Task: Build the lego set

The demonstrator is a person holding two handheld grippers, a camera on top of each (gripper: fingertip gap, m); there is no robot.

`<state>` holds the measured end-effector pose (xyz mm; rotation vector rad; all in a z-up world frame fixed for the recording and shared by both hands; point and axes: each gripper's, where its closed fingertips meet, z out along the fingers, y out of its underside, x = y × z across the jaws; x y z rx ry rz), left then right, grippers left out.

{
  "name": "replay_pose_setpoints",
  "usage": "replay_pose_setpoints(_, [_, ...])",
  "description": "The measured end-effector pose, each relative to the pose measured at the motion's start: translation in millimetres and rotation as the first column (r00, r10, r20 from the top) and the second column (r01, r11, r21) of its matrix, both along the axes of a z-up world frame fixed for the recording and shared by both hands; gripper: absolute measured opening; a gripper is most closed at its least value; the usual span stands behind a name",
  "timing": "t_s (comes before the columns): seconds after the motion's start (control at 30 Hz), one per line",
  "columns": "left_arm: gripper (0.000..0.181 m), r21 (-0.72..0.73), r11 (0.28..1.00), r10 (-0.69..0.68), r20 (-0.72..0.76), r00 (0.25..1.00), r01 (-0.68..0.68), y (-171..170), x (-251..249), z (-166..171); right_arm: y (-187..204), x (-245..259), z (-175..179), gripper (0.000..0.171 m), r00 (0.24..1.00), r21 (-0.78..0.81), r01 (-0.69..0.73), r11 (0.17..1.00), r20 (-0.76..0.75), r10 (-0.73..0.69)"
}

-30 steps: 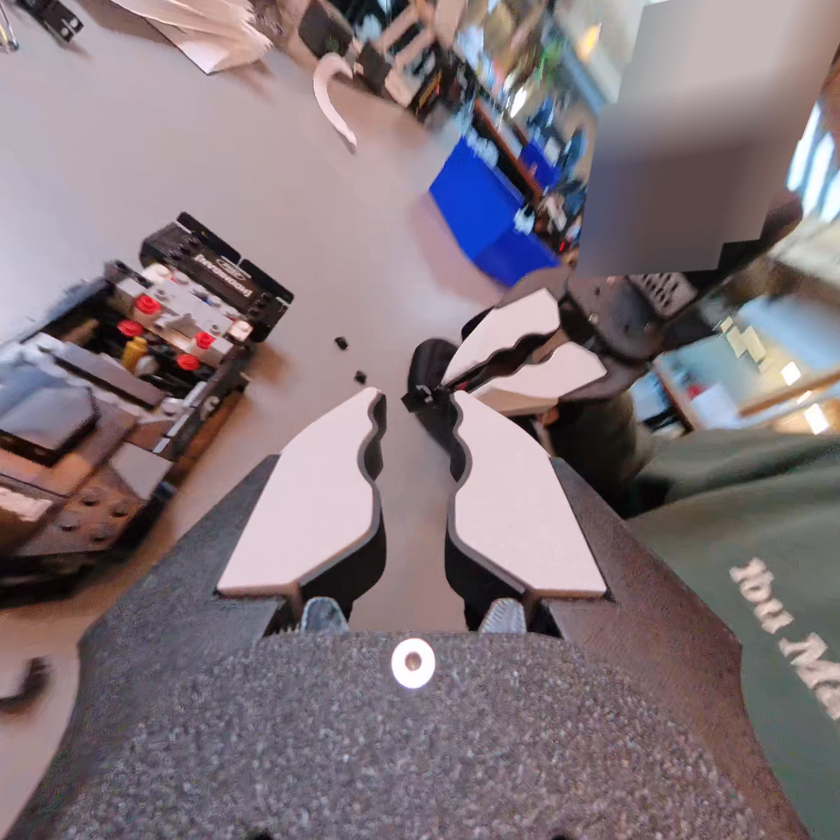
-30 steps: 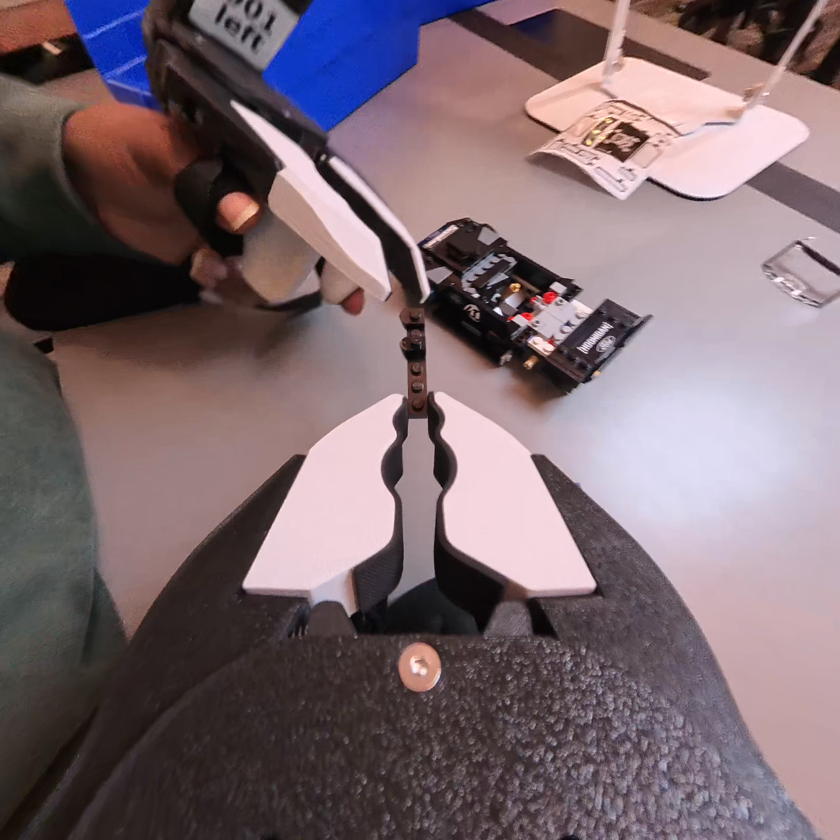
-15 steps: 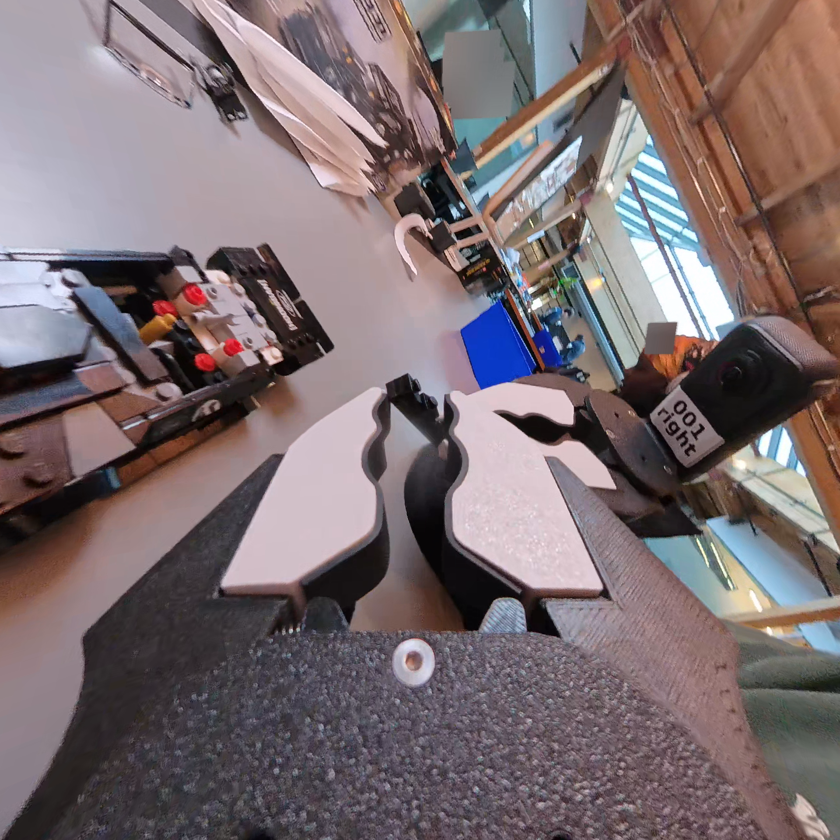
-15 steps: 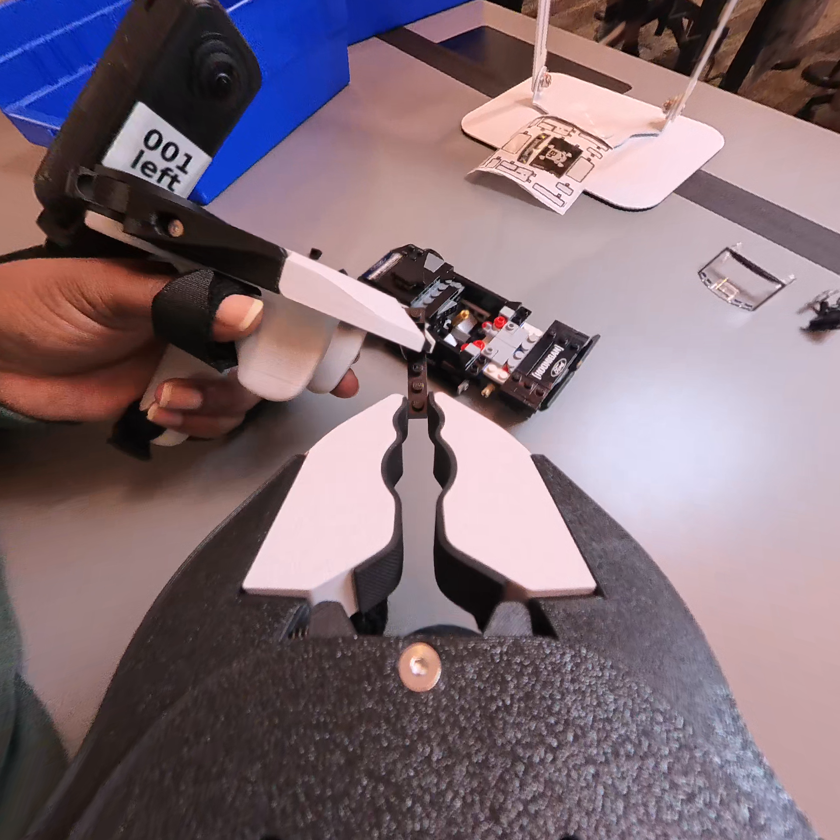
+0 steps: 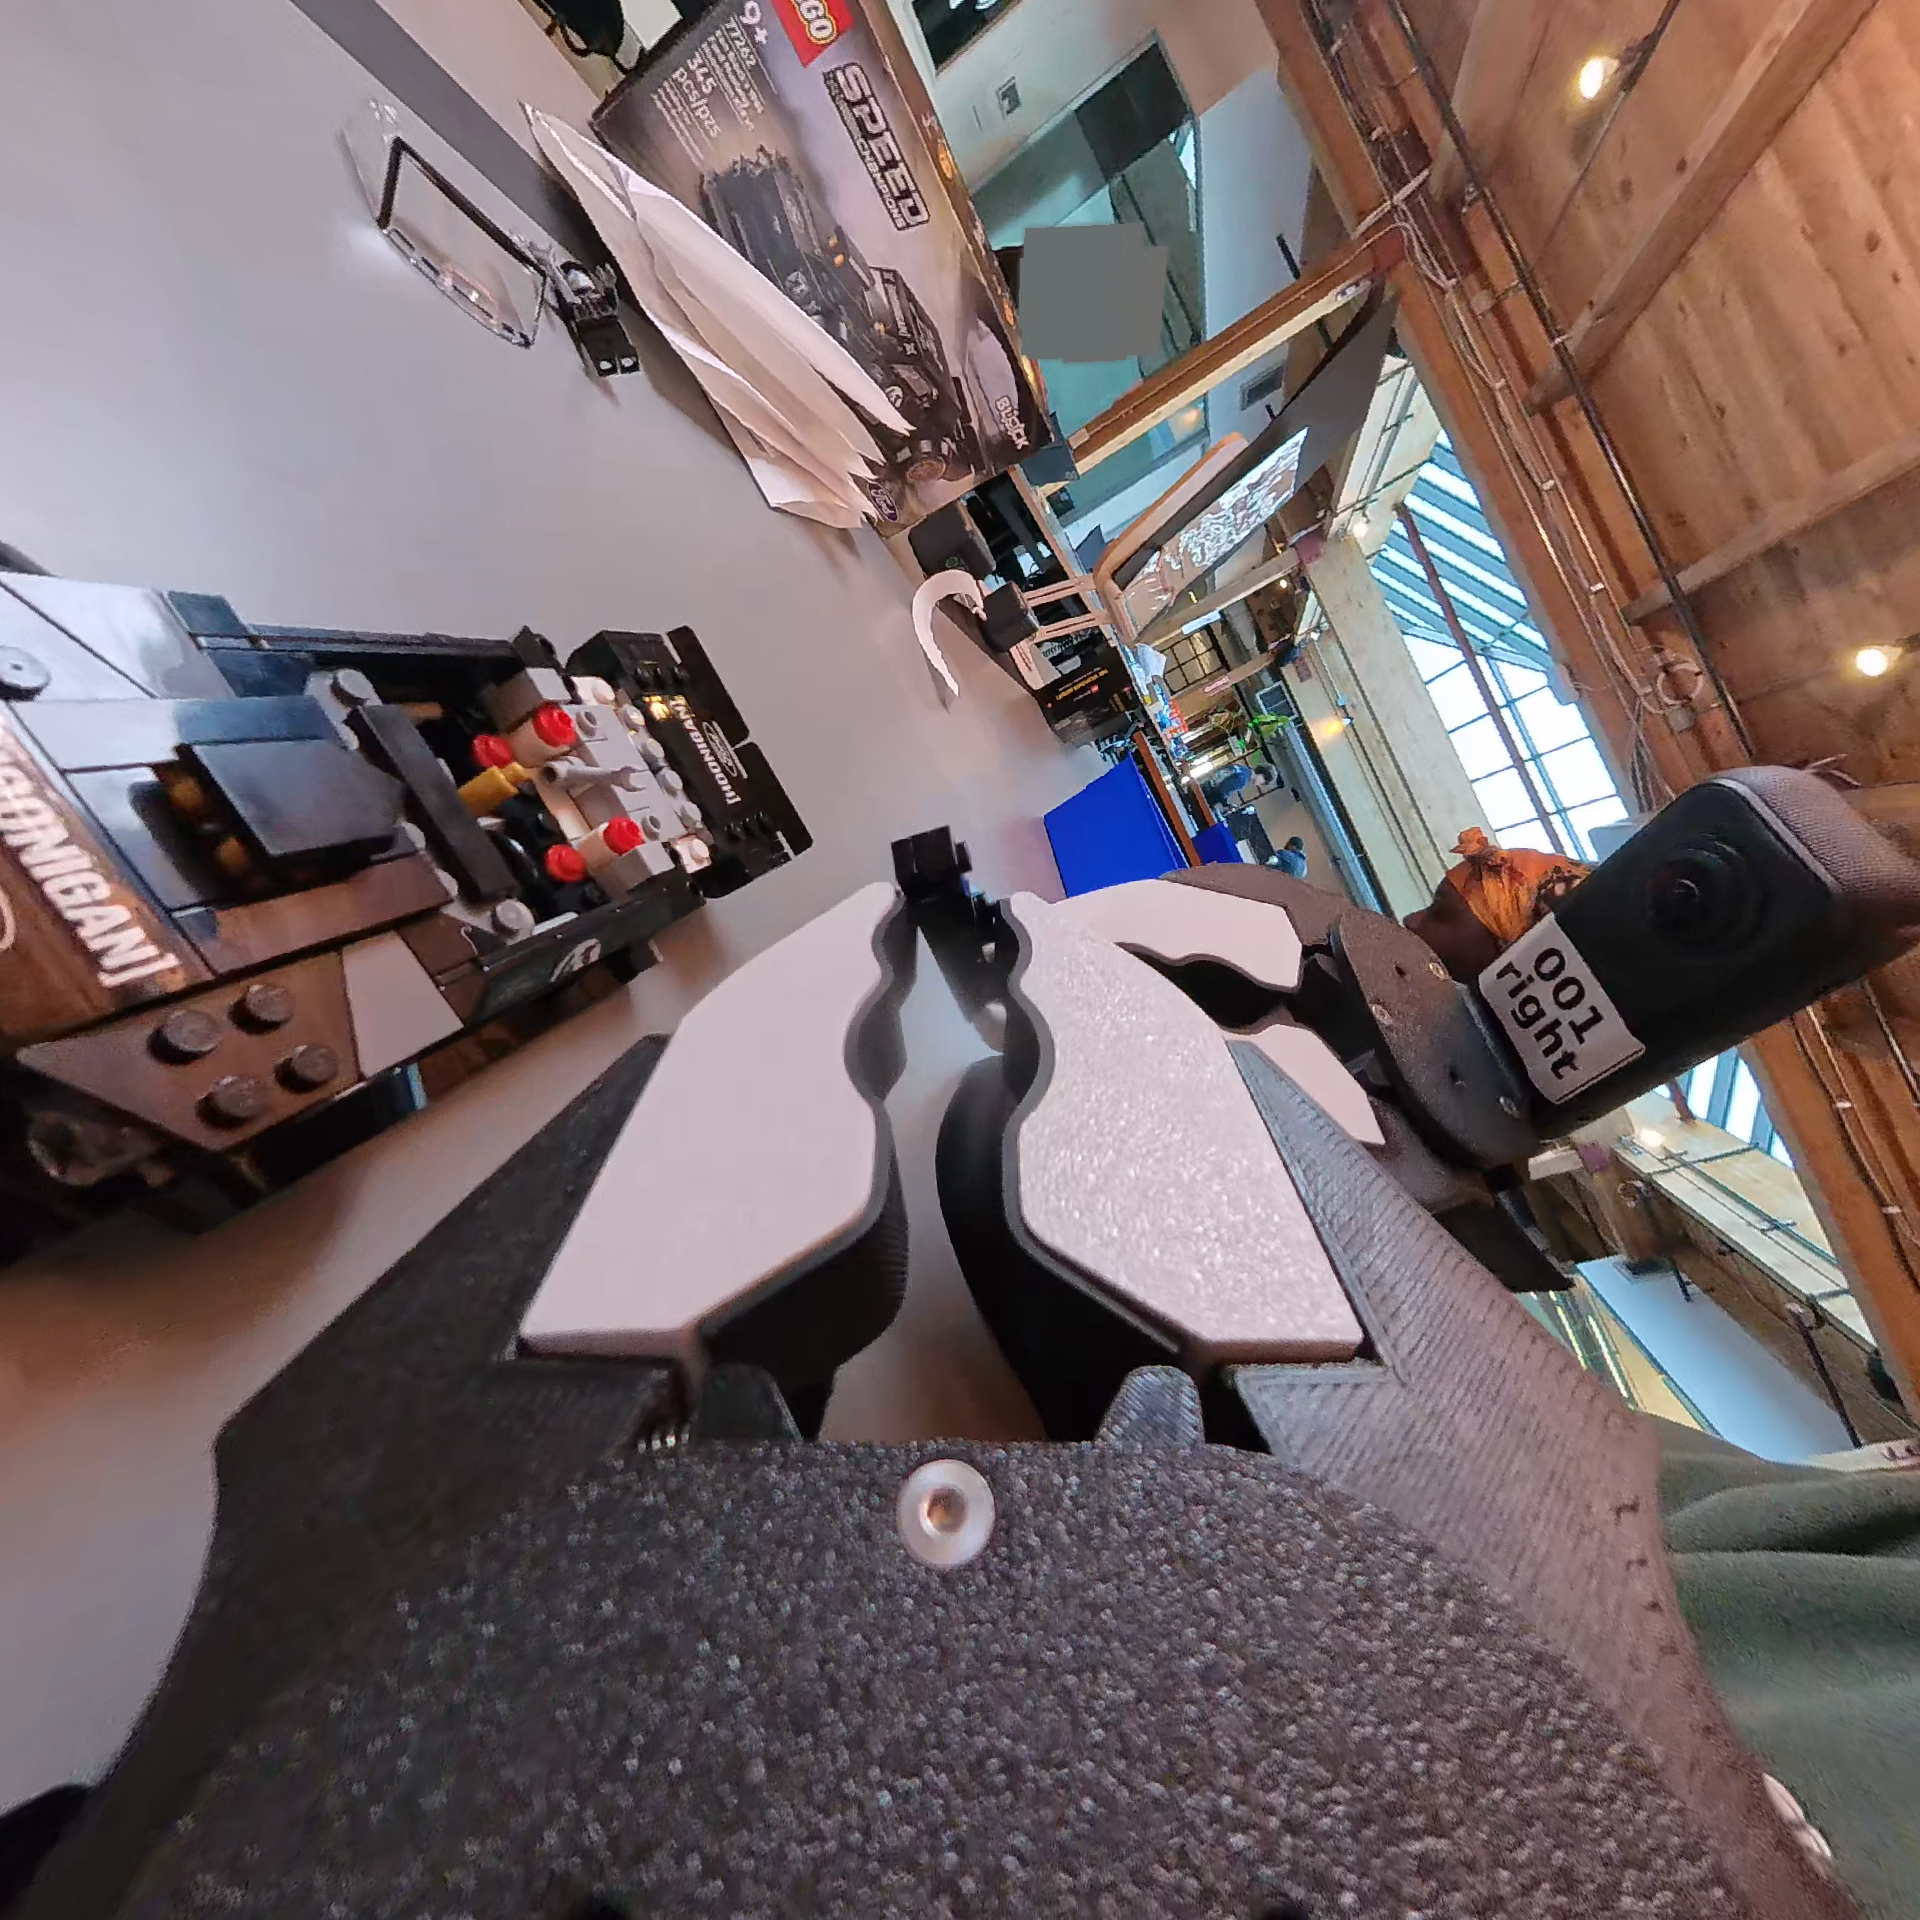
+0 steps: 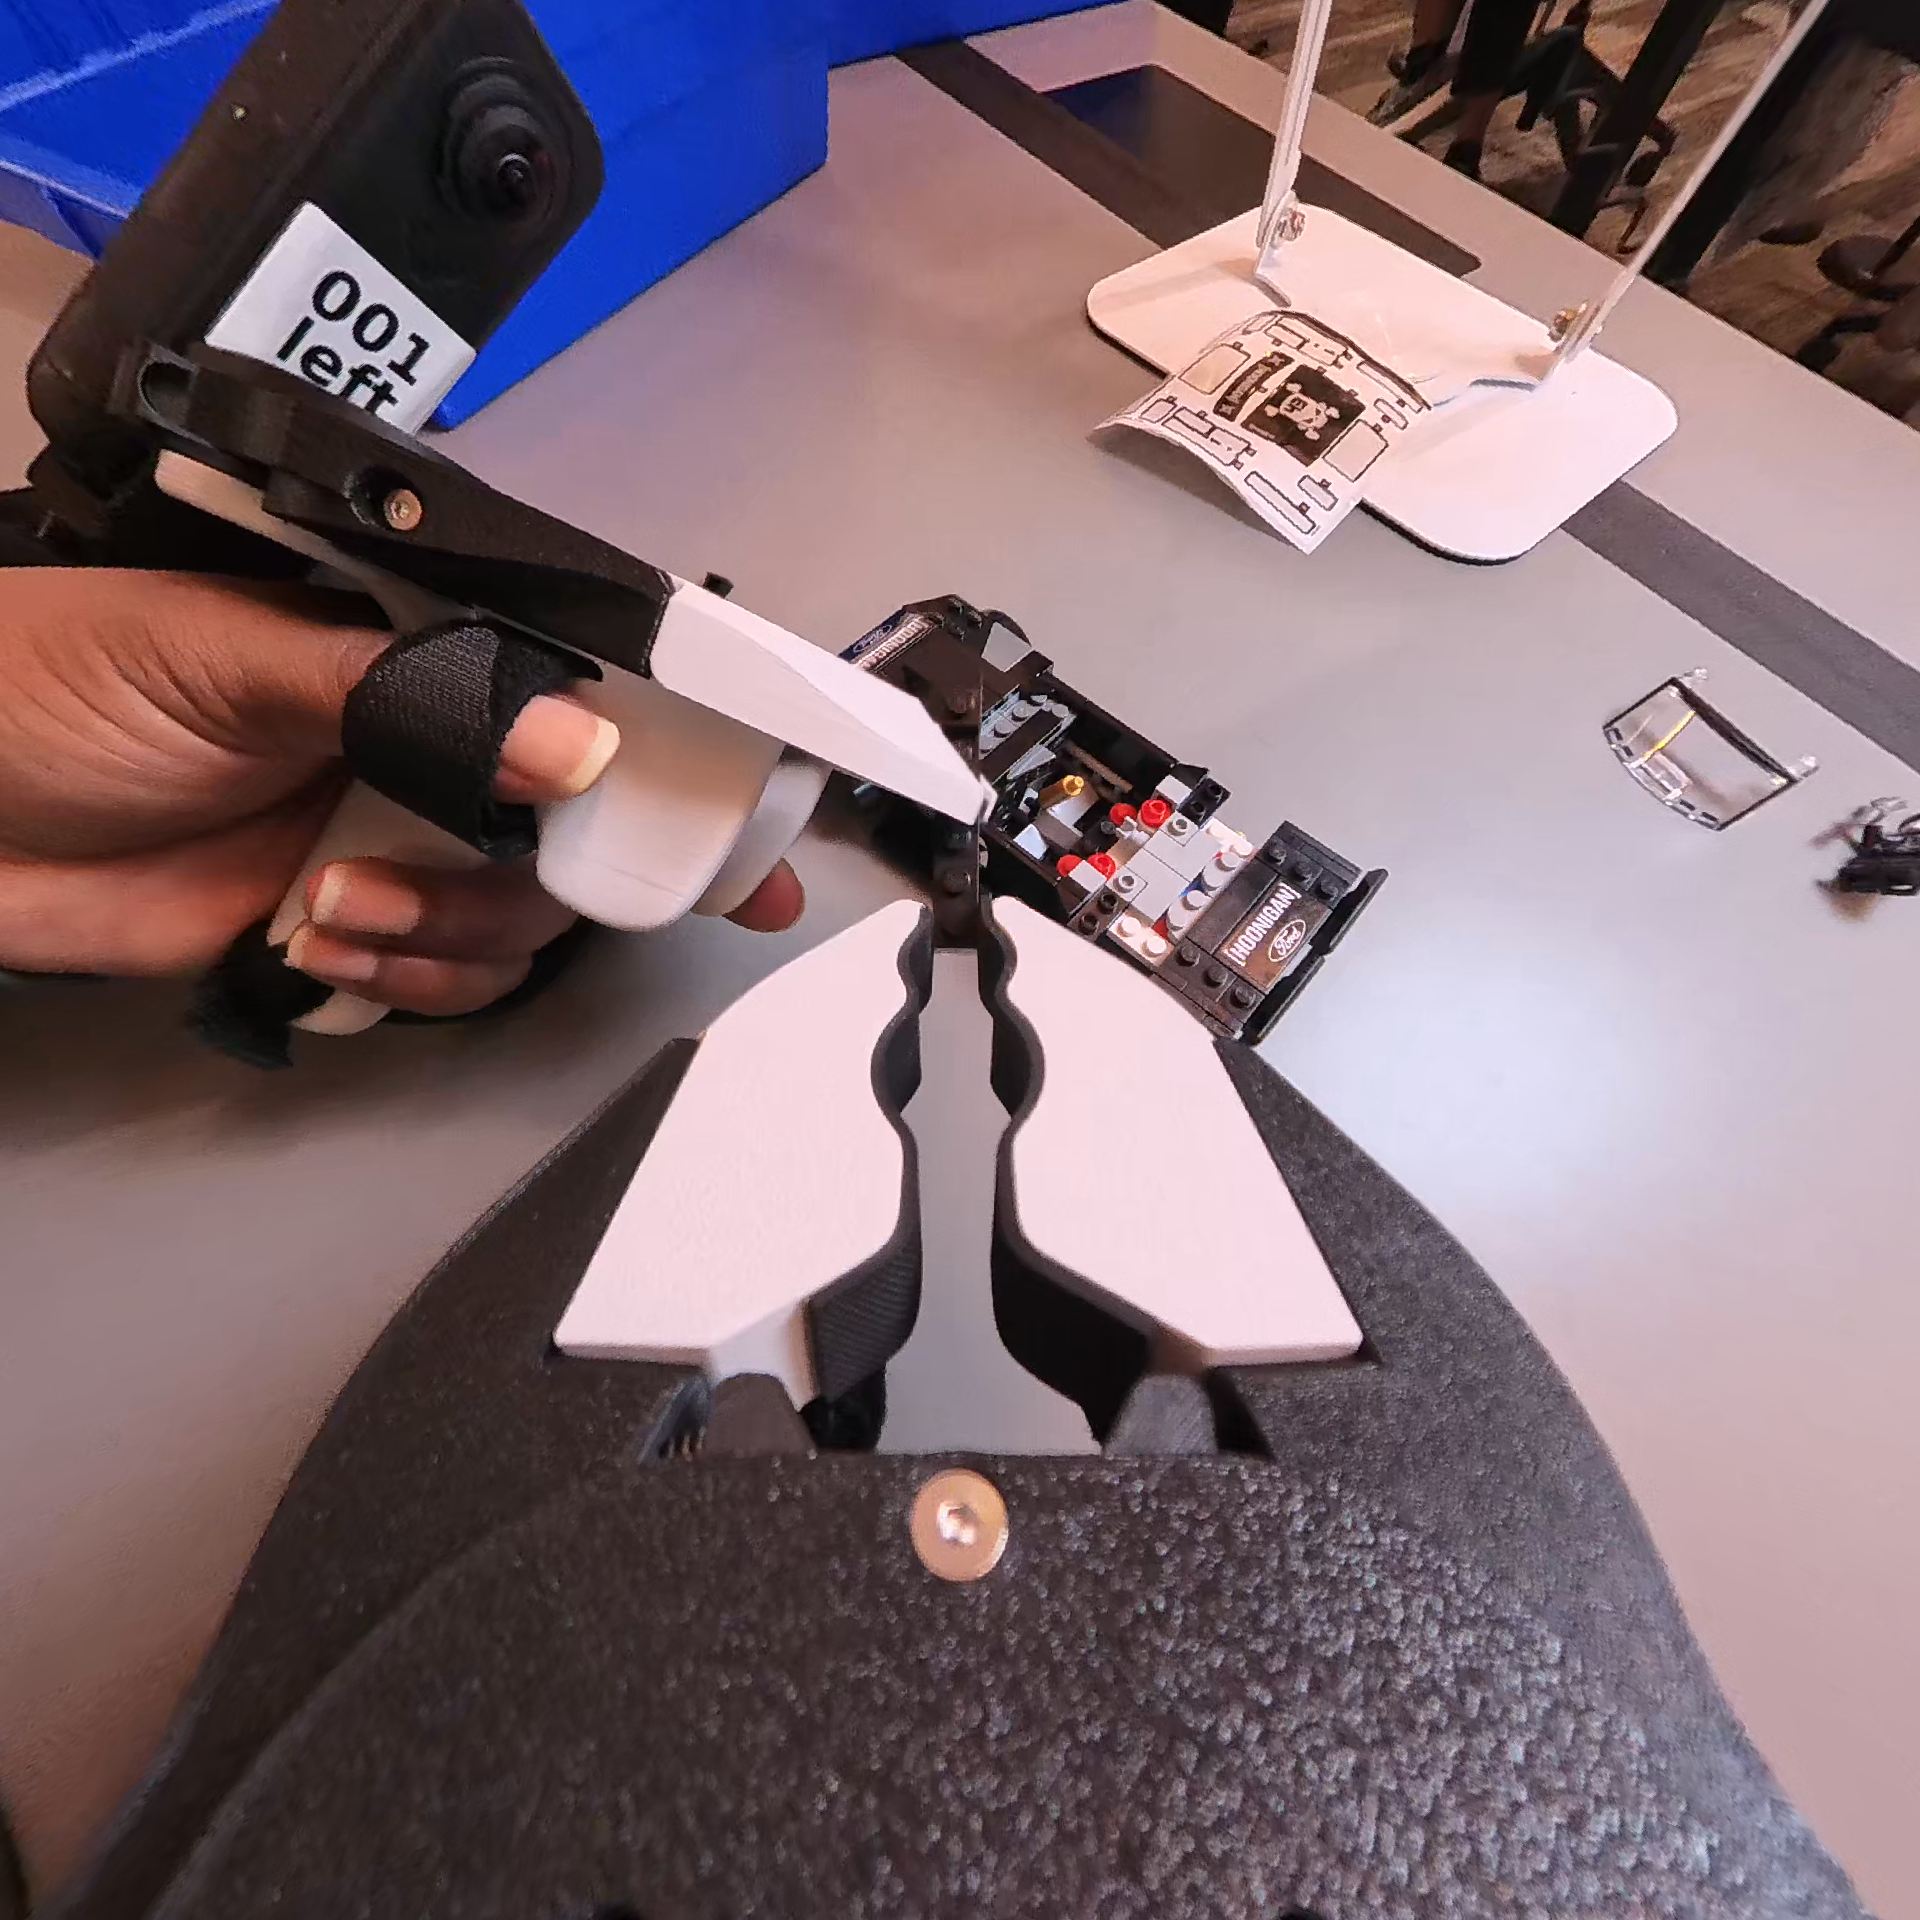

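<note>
We have the narrow black studded Lego strip [image 6: 958, 852] pinched at its near end between the tips of our right gripper [image 6: 958, 925], whose white jaws stand almost together, parted only by the strip's own thinness. The strip stands up and away from those tips, held clear of the grey table [image 6: 1455, 1039]. Our left gripper [image 5: 951, 940] has come in from the side, and its white fingertips [image 6: 935, 774] meet the strip partway up; from its own camera the jaws look narrowly parted with the strip between them, but we cannot tell whether they press on it or only bracket it.

Just beyond both pairs of tips sits the half-built black Lego car [image 6: 1122, 831], its grey and red engine bricks showing. Farther off to the right of our right gripper lie a clear curved windscreen piece [image 6: 1694, 764] and a white sticker sheet [image 6: 1268, 416].

We judge the strip to be light, rigid and smooth on its flat faces, so it could swivel or slip under a tip-only pinch. The surer hold is across the narrow edges near the middle, squeezing gently.
</note>
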<state>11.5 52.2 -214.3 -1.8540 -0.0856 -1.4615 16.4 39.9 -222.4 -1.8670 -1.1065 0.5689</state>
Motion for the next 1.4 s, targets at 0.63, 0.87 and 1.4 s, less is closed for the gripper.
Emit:
replay_pose_setpoints(0.63, [0.015,0.189,0.981,-0.024,-0.099,0.995,0.042,-7,-6,8,-4,-8,3,0.008,0.997,0.125,0.015,0.992,0.069,-0.024])
replay_pose_setpoints(0.87, [0.015,0.191,0.979,-0.042,-0.128,0.991,0.066,-9,-3,5,-6,-5,0,0.008,0.996,0.092,0.032,0.995,0.08,-0.039])
replay_pose_setpoints(1.4, [0.013,0.216,0.968,-0.123,-0.027,0.992,0.126,-18,-2,19,-15,-7,18,0.008,0.994,0.291,0.041,0.956,0.085,-0.069])
